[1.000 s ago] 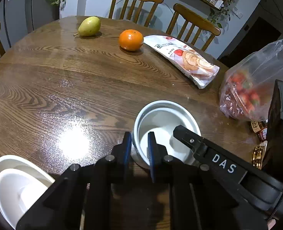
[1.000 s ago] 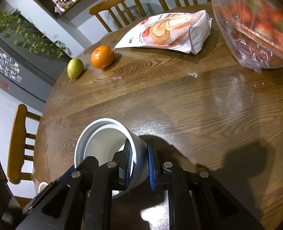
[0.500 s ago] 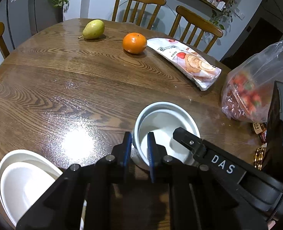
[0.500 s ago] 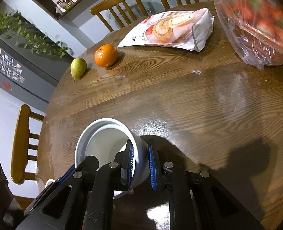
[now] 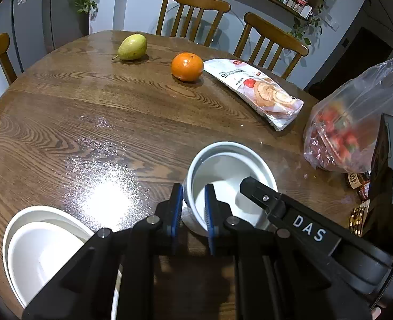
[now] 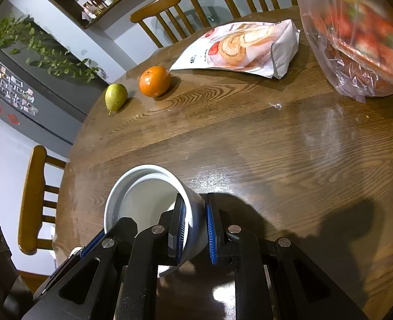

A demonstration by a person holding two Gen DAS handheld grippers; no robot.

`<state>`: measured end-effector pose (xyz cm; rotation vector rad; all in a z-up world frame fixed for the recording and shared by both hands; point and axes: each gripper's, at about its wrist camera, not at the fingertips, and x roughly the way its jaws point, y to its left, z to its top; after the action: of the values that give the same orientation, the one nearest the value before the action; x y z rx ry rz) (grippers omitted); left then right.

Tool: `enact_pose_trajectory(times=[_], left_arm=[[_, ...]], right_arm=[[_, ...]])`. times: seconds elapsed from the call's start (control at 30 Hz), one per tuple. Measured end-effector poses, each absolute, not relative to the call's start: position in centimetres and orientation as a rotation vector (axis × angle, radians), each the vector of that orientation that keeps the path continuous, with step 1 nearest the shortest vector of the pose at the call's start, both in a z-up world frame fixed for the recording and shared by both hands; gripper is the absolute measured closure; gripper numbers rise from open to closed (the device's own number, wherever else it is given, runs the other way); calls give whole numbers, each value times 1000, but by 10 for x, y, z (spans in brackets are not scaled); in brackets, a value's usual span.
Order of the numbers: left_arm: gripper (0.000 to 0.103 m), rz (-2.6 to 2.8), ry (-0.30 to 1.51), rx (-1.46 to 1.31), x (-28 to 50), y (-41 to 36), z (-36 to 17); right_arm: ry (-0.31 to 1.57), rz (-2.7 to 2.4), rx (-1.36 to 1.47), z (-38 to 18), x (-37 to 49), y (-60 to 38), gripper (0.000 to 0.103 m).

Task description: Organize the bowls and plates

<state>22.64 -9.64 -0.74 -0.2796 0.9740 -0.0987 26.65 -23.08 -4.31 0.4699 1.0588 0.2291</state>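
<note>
A deep white bowl (image 5: 231, 170) sits low over the round wooden table (image 5: 95, 112), held from both sides. My left gripper (image 5: 193, 209) is shut on its left rim, one blue pad inside and one outside. My right gripper (image 6: 196, 222) is shut on the opposite rim of the same bowl (image 6: 140, 200). In the left wrist view the right gripper's black finger (image 5: 260, 197) reaches into the bowl from the right. A stack of shallow white dishes (image 5: 41, 242) lies at the lower left, close to the table edge. I cannot tell whether the bowl touches the table.
A pear (image 5: 132, 47), an orange (image 5: 187, 66) and a flat snack packet (image 5: 260, 93) lie on the far side. A clear bag of red fruit (image 5: 353, 122) stands at the right. Wooden chairs (image 5: 193, 13) ring the table. Small wrapped items (image 5: 357, 181) lie by the bag.
The left wrist view has drifted slightly, so the fruit sits lower in frame and more of the dish stack shows. Both grippers keep the same hold on the bowl.
</note>
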Motion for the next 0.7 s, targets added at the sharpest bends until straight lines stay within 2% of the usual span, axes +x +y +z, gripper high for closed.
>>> enact_pose_trajectory(times=[0.7], left_arm=[[90,-117,937,-298,215,-94,10]], right_arm=[[1005,233,443,-22,256,-230,87]])
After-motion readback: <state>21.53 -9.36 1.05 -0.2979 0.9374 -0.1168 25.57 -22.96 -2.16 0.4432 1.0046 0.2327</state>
